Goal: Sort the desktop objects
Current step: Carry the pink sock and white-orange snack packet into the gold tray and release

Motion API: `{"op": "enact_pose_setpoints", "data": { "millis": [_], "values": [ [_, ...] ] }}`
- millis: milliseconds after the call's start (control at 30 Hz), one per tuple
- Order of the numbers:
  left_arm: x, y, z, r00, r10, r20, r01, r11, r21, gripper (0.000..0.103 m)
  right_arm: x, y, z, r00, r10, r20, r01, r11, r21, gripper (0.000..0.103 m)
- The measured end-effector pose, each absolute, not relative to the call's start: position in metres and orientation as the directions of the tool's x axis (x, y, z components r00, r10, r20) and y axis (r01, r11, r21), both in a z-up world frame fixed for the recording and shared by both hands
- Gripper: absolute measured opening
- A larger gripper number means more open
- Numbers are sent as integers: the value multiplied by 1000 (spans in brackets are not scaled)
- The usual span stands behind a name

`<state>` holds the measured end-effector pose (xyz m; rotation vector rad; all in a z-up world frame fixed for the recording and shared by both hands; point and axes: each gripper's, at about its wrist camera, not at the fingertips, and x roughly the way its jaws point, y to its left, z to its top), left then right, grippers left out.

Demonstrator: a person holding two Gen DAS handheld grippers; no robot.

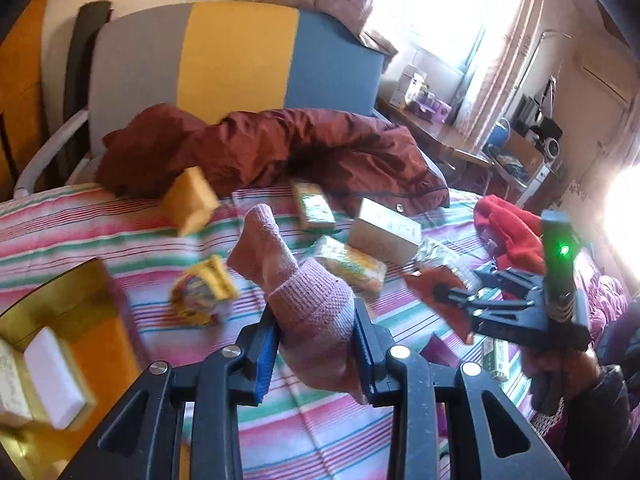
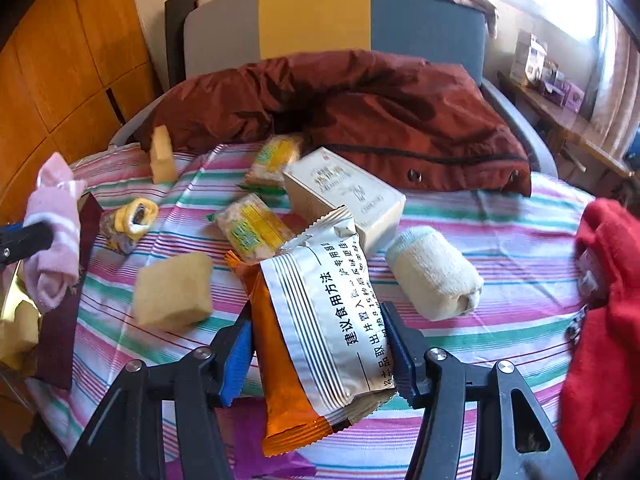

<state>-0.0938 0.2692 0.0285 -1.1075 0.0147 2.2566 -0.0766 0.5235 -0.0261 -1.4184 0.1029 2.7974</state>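
Left gripper (image 1: 316,354) clamped on a rolled pink sock (image 1: 298,292), held above the striped sheet (image 1: 80,224); the sock sticks up and away between the blue pads. In the right wrist view the same sock (image 2: 52,240) shows at 9 o'clock, pinched by the left gripper's black fingertip (image 2: 28,238).

Right gripper (image 2: 320,354) clamped on a snack packet (image 2: 320,320), silver face with black print, orange side; the packet is lifted and tilts toward 12 o'clock. From the left wrist view the right gripper (image 1: 452,294) sits at 3 o'clock with a green light on its body; the packet (image 1: 436,276) is only partly seen there.

Around the packet, right wrist view: a beige box (image 2: 348,196) at 12 o'clock, just behind it; a rolled cream towel (image 2: 434,276) at 2 o'clock, lying apart; two green-and-yellow snack packs (image 2: 252,228) (image 2: 274,158) at 11 o'clock; two yellow sponges, one near (image 2: 174,294) at 9 o'clock, one far (image 2: 162,156), standing on edge; a small yellow sock roll (image 2: 136,214). A red garment (image 2: 604,312) at 3 o'clock. A brown jacket (image 2: 360,100) heaped across the far edge of the sheet.

Only the left wrist view shows a gold tray (image 1: 76,300) at 8 o'clock holding a white block (image 1: 54,376). The cream towel shows only in the right wrist view.
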Motion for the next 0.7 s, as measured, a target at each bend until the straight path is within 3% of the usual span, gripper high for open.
{"op": "enact_pose_setpoints", "data": {
  "millis": [367,700],
  "values": [
    [-69,172,25,-518,462,-720,-423,-870,-254,34,-73,429,24,-631,-173,-756,137,-984,111,59],
    [-54,53,16,-608,311,-730,-199,-950,-239,34,-79,294,33,-562,-394,-727,361,-908,213,59]
  ]
}}
